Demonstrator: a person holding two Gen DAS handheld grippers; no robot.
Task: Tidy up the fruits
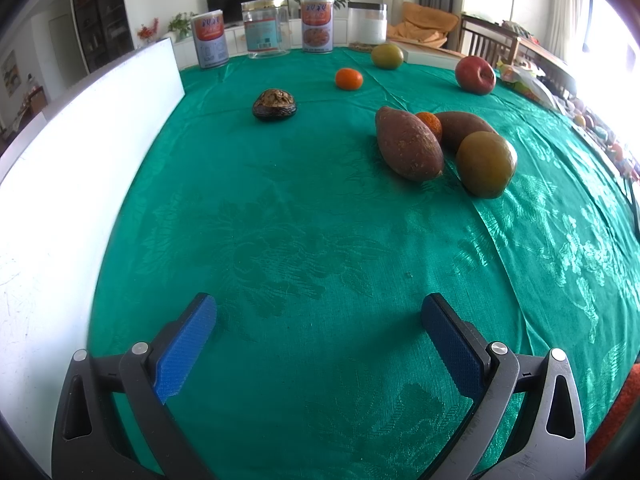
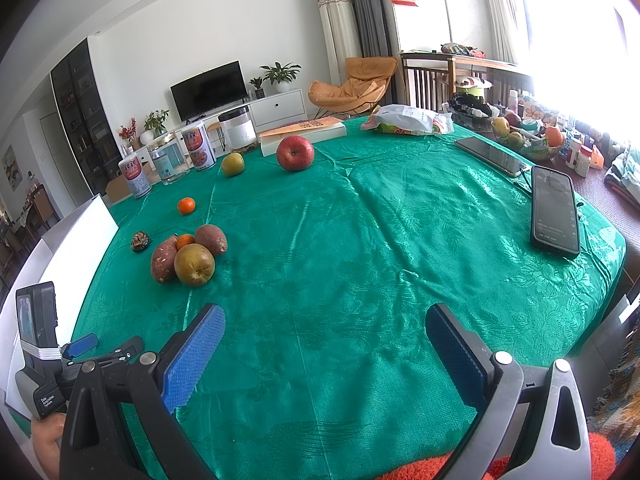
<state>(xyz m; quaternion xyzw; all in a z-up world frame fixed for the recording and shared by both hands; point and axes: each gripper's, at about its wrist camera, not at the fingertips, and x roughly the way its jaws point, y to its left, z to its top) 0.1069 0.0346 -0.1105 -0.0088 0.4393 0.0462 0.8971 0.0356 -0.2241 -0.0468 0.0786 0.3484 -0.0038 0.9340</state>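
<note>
On the green tabletop your fruits are half sorted: two sweet potatoes, a tangerine and a pear sit touching in a cluster, seemingly the gathering spot. Another tangerine, a second pear, an apple and a dark avocado lie well apart. Your left gripper and right gripper both hover with jaws apart, holding nothing, likely ready to fetch a stray.

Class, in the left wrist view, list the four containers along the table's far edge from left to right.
Labelled can → clear jar → second labelled can → black-lidded jar.
</note>
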